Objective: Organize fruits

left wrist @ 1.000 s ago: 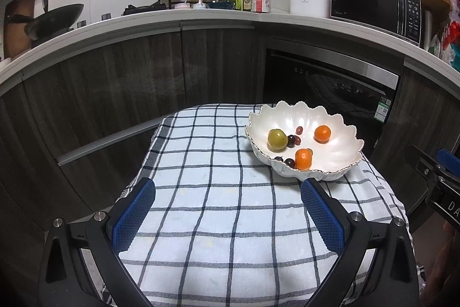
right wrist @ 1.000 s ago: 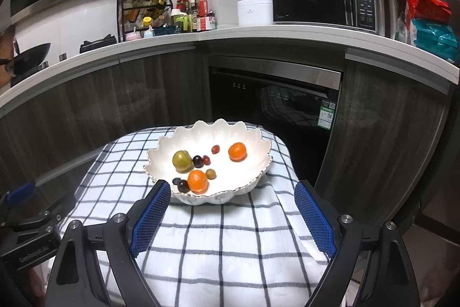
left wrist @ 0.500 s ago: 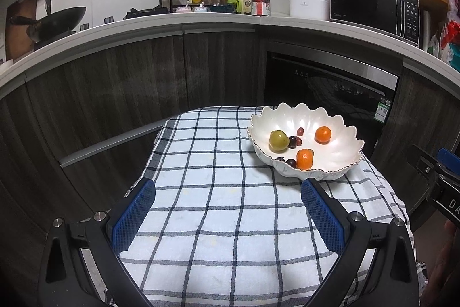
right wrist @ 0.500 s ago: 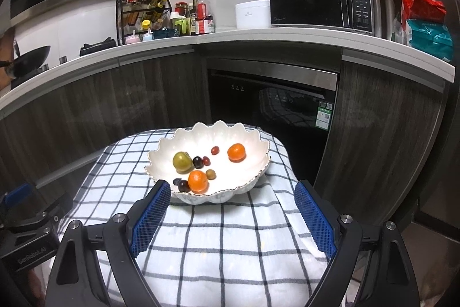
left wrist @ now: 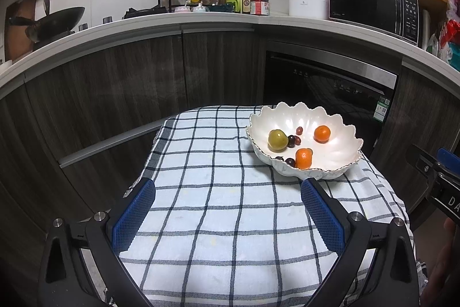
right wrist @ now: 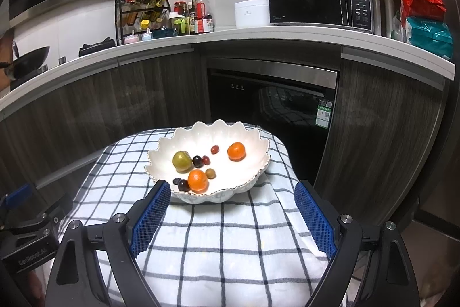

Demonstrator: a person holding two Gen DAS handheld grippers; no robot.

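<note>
We see our left gripper (left wrist: 227, 209) as two black angular arms with triangular cut-outs, silver round-head screws at the joints, and blue cross-hatched pads (left wrist: 133, 216). Our right gripper (right wrist: 230, 216) matches it. White lettering marks the black housing (right wrist: 30, 255) of our left unit.

A white scalloped bowl (right wrist: 247, 183) sits upright on the checked cloth. It holds two oranges (right wrist: 236, 151), a green fruit (right wrist: 182, 161) at nine o'clock, and small dark grapes (right wrist: 197, 161).

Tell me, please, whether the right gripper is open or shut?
Open: the right gripper has its blue pads far apart, with only checked cloth between.
</note>
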